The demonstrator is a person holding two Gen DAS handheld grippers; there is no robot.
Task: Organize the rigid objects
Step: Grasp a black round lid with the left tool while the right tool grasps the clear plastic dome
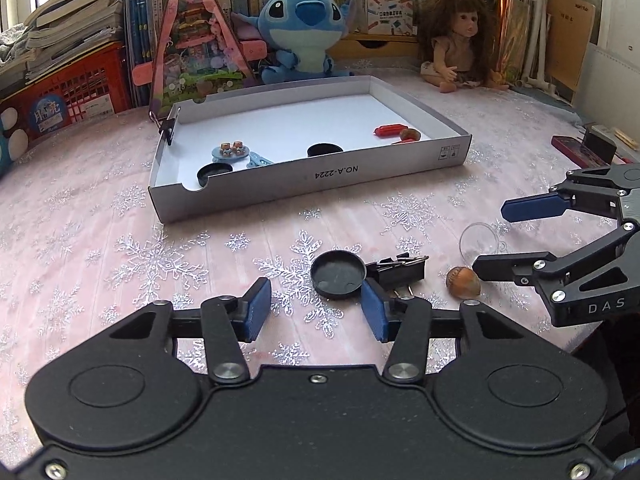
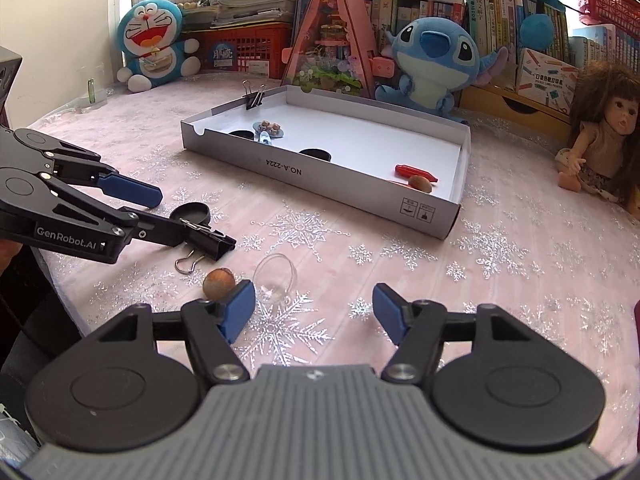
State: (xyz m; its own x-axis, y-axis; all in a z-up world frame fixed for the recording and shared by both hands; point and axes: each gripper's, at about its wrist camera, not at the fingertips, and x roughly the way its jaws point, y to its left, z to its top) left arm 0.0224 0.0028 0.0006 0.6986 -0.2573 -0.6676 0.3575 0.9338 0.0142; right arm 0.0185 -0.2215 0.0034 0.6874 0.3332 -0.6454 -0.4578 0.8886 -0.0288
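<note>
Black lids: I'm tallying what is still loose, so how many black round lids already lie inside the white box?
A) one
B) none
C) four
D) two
D: two black lids lie on the floor of the white box, while a third black lid sits outside on the tablecloth by the left gripper.

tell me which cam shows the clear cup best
Right wrist view: the cup lies on its side just ahead of the open right gripper, whole outline visible. In the left wrist view it is partly hidden behind a finger.
</note>
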